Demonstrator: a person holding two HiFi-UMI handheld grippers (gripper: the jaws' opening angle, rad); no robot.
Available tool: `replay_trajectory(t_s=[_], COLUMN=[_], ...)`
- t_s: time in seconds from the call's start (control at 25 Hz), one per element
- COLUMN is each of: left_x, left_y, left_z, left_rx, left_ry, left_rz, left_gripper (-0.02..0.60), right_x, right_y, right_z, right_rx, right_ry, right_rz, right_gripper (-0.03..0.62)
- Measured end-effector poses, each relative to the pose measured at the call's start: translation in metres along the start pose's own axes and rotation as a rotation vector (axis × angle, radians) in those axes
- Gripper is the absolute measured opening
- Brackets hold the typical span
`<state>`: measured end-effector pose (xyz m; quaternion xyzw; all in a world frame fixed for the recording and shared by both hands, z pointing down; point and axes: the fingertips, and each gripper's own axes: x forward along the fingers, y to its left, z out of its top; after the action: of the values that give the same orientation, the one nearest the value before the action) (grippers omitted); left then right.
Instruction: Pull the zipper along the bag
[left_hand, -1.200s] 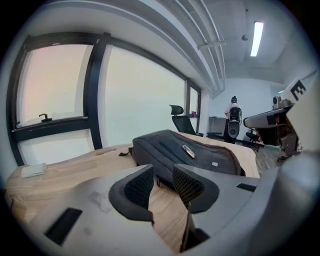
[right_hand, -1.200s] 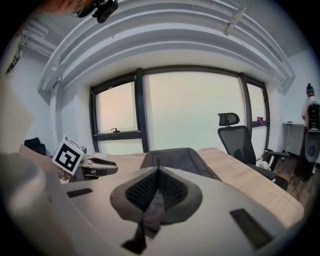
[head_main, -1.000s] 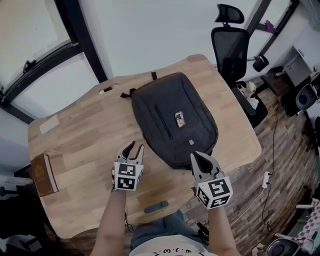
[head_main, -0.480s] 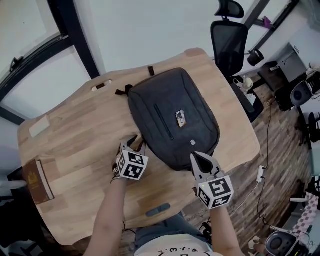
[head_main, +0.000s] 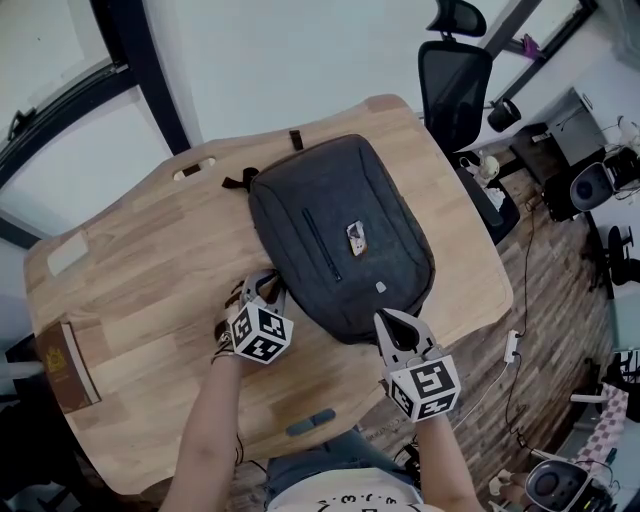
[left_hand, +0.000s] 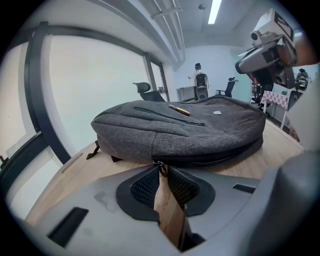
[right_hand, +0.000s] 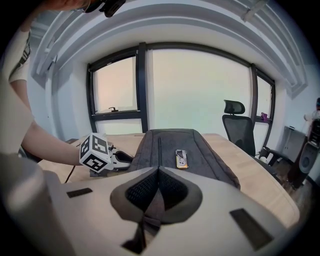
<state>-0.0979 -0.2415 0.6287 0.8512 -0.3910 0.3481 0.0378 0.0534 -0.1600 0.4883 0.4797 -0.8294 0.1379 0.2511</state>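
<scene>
A dark grey backpack (head_main: 340, 235) lies flat on the wooden table (head_main: 140, 260). My left gripper (head_main: 262, 283) is at the bag's near-left edge. In the left gripper view its jaws are closing, with the metal zipper pull (left_hand: 159, 164) between the tips of the left gripper (left_hand: 161, 172); a wedge of gap still shows between the pads. The zipper line (left_hand: 215, 159) runs right along the bag's side. My right gripper (head_main: 395, 322) sits shut at the bag's near edge with nothing in it. In the right gripper view its tips (right_hand: 159, 171) meet in front of the backpack (right_hand: 170, 145).
A black office chair (head_main: 455, 85) stands past the table's far right corner. A brown book (head_main: 58, 352) lies at the table's left edge and a small grey bar (head_main: 310, 422) near the front edge. A small orange tag (head_main: 355, 238) sits on the bag.
My left gripper moved forward to the bag's edge and its jaws narrowed around the zipper pull. The right gripper stayed in place, shut.
</scene>
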Motion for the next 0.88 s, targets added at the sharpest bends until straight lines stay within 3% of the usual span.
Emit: replay_trajectory(t_s=[0.4, 0.52, 0.68, 0.88], left_x=[-0.015, -0.020, -0.027, -0.029], left_y=[0.007, 0.008, 0.007, 0.006], left_z=[-0.001, -0.001, 0.001, 0.001], left_rx=[-0.100, -0.123, -0.213, -0.228], left_ry=[0.007, 0.007, -0.026, -0.024], left_rz=[-0.065, -0.061, -0.089, -0.132], left_gripper=[0.020, 0.020, 0.020, 0.020], right_x=[0.052, 0.070, 0.085, 0.096], right_y=[-0.027, -0.034, -0.039, -0.033], right_z=[-0.019, -0.031, -0.060, -0.091], right_rx=[-0.003, 0.052, 0.092, 0.032], right_ry=[0.138, 0.230, 0.385, 0.575], right_rz=[0.011, 0.043, 0.057, 0.065], right_gripper=[0.051, 0.051, 0.051, 0.051])
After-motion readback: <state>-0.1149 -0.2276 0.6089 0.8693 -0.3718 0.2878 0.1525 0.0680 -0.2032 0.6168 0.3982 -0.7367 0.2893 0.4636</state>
